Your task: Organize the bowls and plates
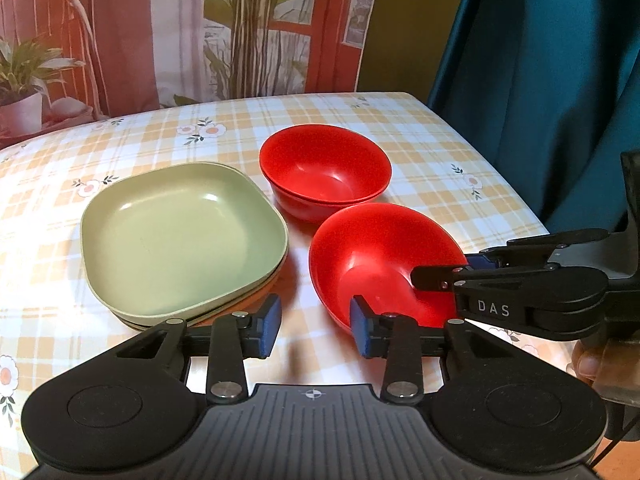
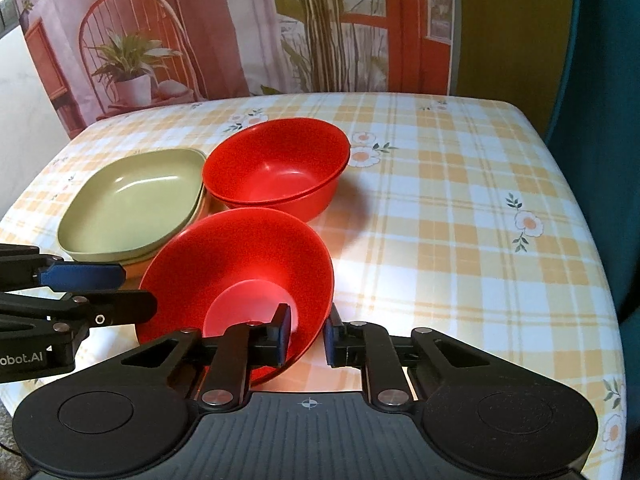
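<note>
My right gripper (image 2: 306,336) is shut on the near rim of a red bowl (image 2: 248,256), one pad inside and one outside. The bowl tilts with its opening toward the cameras. In the left wrist view the same bowl (image 1: 372,256) sits just right of centre, with the right gripper (image 1: 444,270) clamped on its right rim. My left gripper (image 1: 315,328) is open with only tablecloth between its pads; its right finger (image 1: 362,330) stands at the bowl's lower left edge. Behind are two nested red bowls (image 1: 324,172) (image 2: 276,168). A stack of green square plates (image 1: 180,236) (image 2: 132,204) lies to the left.
All stands on a table with a checked floral cloth (image 2: 460,220); its right edge drops off beside a teal curtain (image 1: 540,80). A printed backdrop (image 1: 200,32) hangs behind the far edge. A person's hand (image 1: 592,364) holds the right gripper's handle.
</note>
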Tool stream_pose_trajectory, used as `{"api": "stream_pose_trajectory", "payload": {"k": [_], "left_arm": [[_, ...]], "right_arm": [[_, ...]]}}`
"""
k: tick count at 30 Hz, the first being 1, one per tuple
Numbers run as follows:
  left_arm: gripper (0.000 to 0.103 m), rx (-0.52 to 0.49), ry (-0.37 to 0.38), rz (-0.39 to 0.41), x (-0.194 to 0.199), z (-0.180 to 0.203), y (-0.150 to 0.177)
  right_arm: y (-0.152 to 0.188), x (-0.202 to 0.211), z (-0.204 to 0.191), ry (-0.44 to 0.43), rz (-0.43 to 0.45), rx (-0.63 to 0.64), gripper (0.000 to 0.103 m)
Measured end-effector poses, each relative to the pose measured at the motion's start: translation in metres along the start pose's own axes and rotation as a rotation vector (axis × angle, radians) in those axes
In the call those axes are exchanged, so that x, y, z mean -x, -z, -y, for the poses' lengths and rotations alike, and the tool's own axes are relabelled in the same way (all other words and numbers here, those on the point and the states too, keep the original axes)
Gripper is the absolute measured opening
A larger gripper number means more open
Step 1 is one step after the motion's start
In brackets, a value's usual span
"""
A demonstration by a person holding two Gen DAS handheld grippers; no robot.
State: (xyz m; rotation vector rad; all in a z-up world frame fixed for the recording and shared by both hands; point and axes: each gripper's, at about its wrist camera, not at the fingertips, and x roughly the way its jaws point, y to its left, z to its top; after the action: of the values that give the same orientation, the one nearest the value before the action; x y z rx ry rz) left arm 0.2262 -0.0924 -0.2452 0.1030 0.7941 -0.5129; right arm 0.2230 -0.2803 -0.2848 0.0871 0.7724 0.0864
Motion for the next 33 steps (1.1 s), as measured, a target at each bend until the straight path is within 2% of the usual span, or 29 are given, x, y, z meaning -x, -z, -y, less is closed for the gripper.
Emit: {"api": "stream_pose_trajectory", "payload": {"k": [16,33], "left_arm": [[0.033,0.043,0.07,-0.038,-0.008,-0.003,0.005],[0.031,0.072,0.091,-0.054,-0.015,-0.006,0.004]], "right_arm": [[0.001,0.003,0.0,-0.012,-0.002,-0.007,0.015],[0.002,0.015,0.006,-0.008,0.022,-0.033,0.016]]}}
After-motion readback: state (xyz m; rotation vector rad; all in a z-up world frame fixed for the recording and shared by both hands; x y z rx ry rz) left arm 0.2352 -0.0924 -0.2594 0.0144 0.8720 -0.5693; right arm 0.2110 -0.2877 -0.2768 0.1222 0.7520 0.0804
